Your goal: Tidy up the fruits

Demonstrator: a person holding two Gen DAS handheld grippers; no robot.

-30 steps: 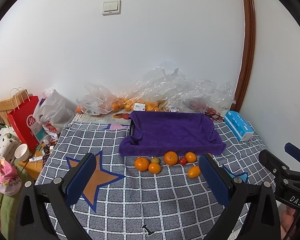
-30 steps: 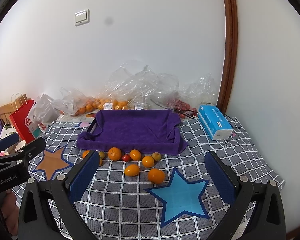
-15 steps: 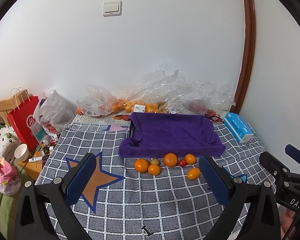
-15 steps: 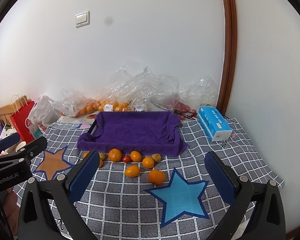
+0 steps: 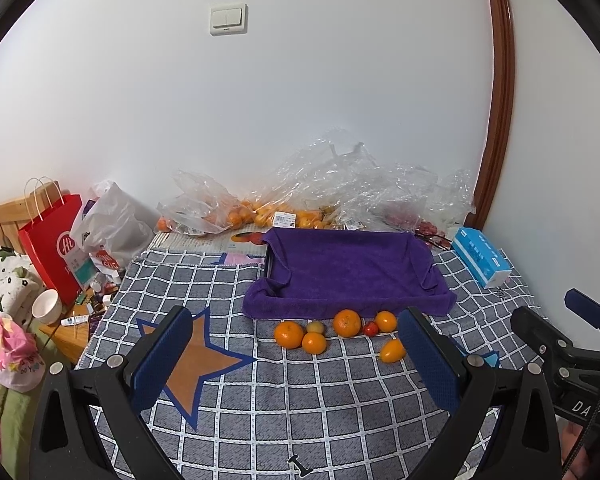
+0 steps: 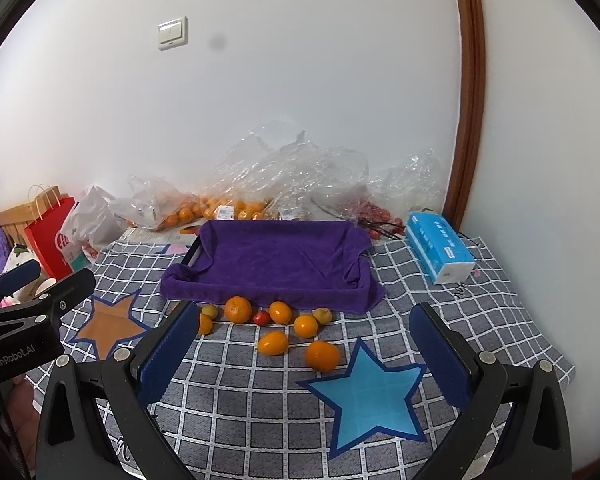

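Observation:
Several oranges lie on the checked cloth in front of a tray lined with a purple towel [image 5: 352, 268] [image 6: 276, 256]. A large orange [image 5: 347, 323] [image 6: 238, 309], a small red tomato [image 5: 371, 328] [image 6: 262, 318], a yellowish fruit [image 5: 315, 326] and an oval orange fruit [image 5: 392, 351] [image 6: 273, 343] are among them. My left gripper [image 5: 296, 354] is open and empty, held back from the fruit. My right gripper [image 6: 304, 354] is open and empty, above an orange [image 6: 322, 356] by the blue star.
Clear plastic bags of oranges [image 5: 260, 212] and red fruit [image 6: 376, 212] lie against the wall. A blue tissue box [image 6: 438, 252] sits right of the tray. A red paper bag [image 5: 56, 248], a white bag and a cup [image 5: 46, 306] stand off the left edge.
Both grippers have drawn slightly back and up from the fruit; the scene looks a little farther away. Nothing was grasped or moved.

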